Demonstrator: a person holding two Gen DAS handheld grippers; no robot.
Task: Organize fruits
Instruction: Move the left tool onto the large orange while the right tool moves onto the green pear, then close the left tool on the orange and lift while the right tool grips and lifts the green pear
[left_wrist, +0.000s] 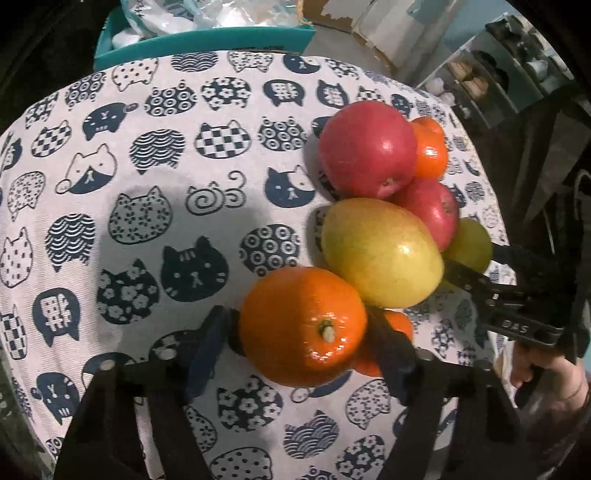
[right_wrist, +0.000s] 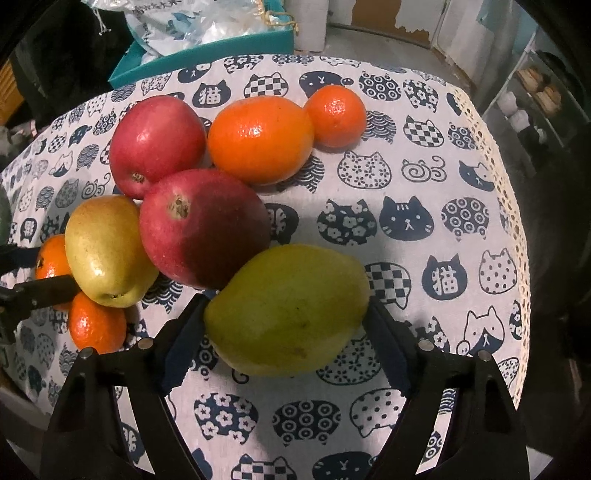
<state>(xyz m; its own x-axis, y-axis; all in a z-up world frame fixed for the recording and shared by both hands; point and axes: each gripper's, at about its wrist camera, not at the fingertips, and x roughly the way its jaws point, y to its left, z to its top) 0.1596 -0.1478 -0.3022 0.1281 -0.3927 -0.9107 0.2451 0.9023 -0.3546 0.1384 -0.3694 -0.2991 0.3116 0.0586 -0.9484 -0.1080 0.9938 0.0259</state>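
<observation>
My left gripper (left_wrist: 299, 339) points down at the cat-print tablecloth (left_wrist: 147, 184) and is shut on a large orange (left_wrist: 303, 325), a pad against each side. My right gripper (right_wrist: 286, 325) is shut on a green pear (right_wrist: 288, 310) that lies on the cloth. Between the two lie a yellow pear (left_wrist: 380, 254), two red apples (right_wrist: 203, 229) (right_wrist: 155, 144) and a small orange (left_wrist: 399, 321) touching the left gripper's right finger. Beyond the apples sit a big orange (right_wrist: 258, 140) and a small one (right_wrist: 336, 114). The held orange (right_wrist: 51, 258) shows at the right wrist view's left edge.
A teal box (right_wrist: 207, 48) with plastic bags stands past the table's far edge. The cloth's lace hem (right_wrist: 495, 155) marks the right edge, with shelves (right_wrist: 535, 88) beyond. Bare cloth lies left of the fruit in the left wrist view. A person's hand (left_wrist: 546, 373) holds the right gripper.
</observation>
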